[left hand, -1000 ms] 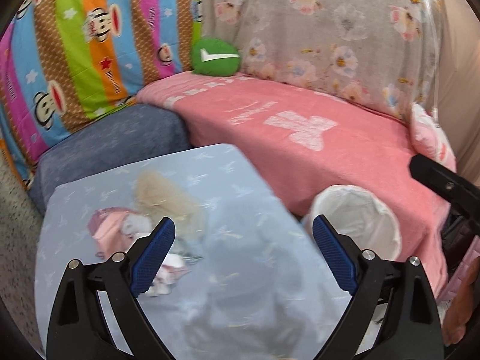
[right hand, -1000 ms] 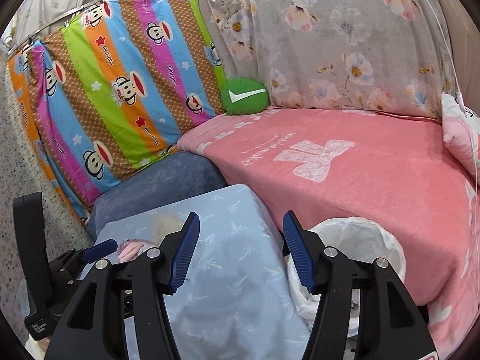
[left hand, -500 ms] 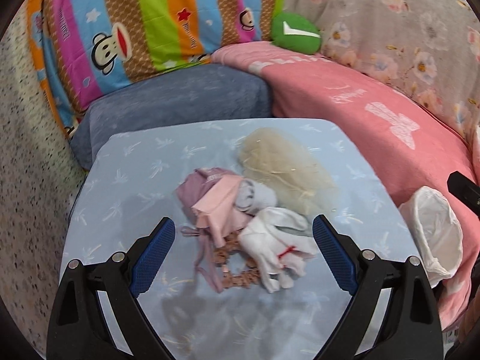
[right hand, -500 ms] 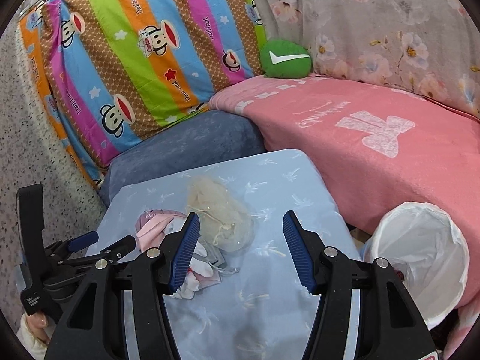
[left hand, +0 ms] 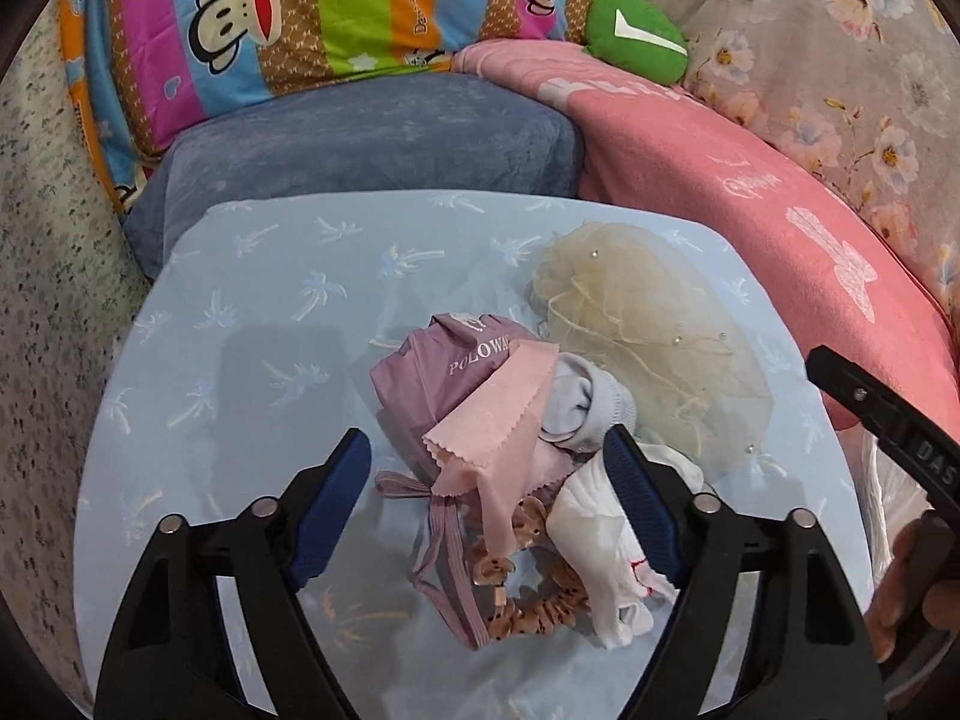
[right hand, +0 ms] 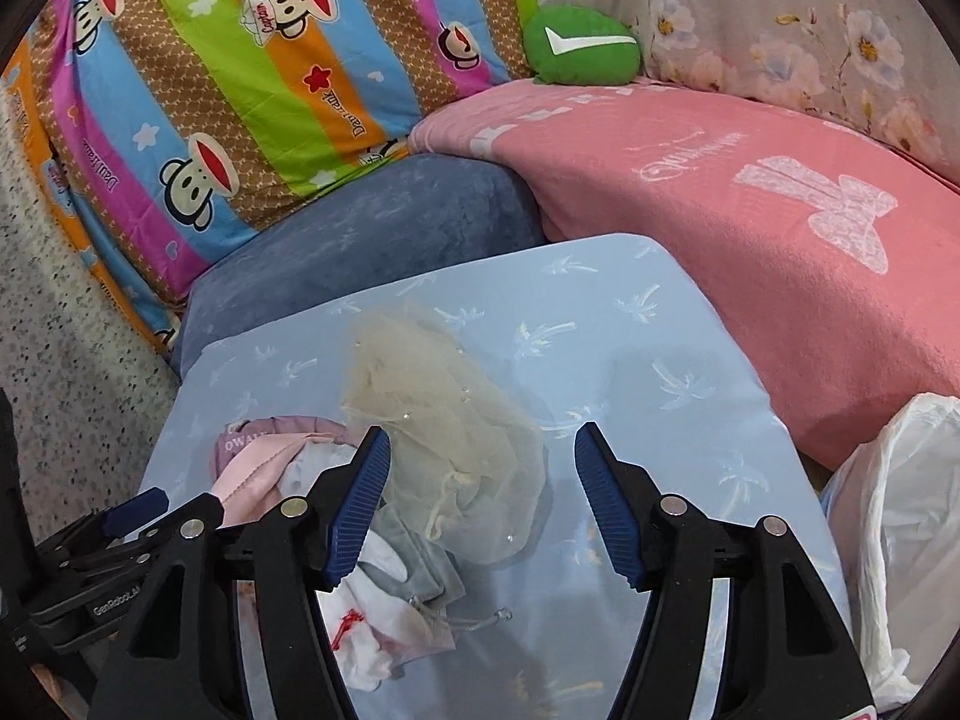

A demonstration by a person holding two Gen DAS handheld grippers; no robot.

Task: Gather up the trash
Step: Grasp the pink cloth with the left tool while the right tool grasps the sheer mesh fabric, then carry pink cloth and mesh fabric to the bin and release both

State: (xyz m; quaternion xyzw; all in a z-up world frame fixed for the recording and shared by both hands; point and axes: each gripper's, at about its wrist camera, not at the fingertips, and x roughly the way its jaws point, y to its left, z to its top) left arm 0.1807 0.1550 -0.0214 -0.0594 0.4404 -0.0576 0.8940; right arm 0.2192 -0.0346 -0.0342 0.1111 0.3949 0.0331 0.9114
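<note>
Claws, two, left claw and right claw, gape wide over one cloth pile.

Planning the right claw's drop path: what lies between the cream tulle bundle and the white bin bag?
Right wrist view: only bare pale-blue palm-print tablecloth lies between cream tulle bundle and white bin bag.

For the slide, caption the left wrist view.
Open left gripper hovers over a fabric pile on the blue-covered table.

Left hand-held gripper jaws wide apart, right hand-held gripper likewise, both tilted downward
</note>
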